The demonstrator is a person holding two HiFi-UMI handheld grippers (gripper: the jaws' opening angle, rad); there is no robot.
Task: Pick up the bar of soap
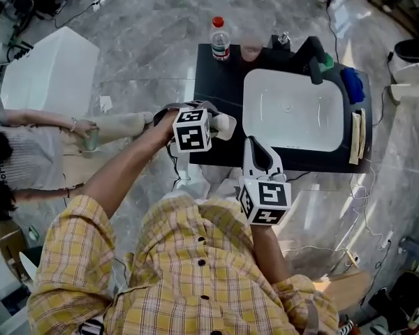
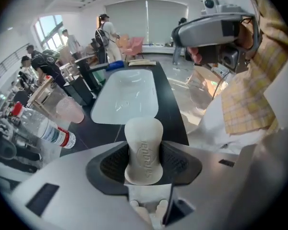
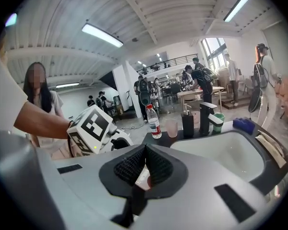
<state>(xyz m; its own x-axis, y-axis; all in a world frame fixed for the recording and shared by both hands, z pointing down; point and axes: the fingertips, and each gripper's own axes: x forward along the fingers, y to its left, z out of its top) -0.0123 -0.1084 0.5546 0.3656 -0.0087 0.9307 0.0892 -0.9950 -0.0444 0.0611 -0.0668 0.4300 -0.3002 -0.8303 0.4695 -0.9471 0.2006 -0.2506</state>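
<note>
The bar of soap (image 2: 144, 140) is white with embossed lettering, and it stands on end between the dark ribbed pads of my left gripper (image 2: 144, 163), which is shut on it. In the head view the soap (image 1: 224, 125) pokes out of the left gripper (image 1: 216, 125), held in the air off the left edge of the black counter (image 1: 220, 89). My right gripper (image 1: 255, 147) hovers over the counter's front edge, near the white sink basin (image 1: 265, 128). Its jaws (image 3: 145, 169) are shut with nothing between them.
A red-capped water bottle (image 1: 220, 39), a pink cup (image 1: 251, 49) and a black faucet (image 1: 314, 65) stand along the counter's back. A blue sponge (image 1: 353, 84) lies right of the sink. A seated person (image 1: 28, 155) is at the left, and cables cross the marble floor.
</note>
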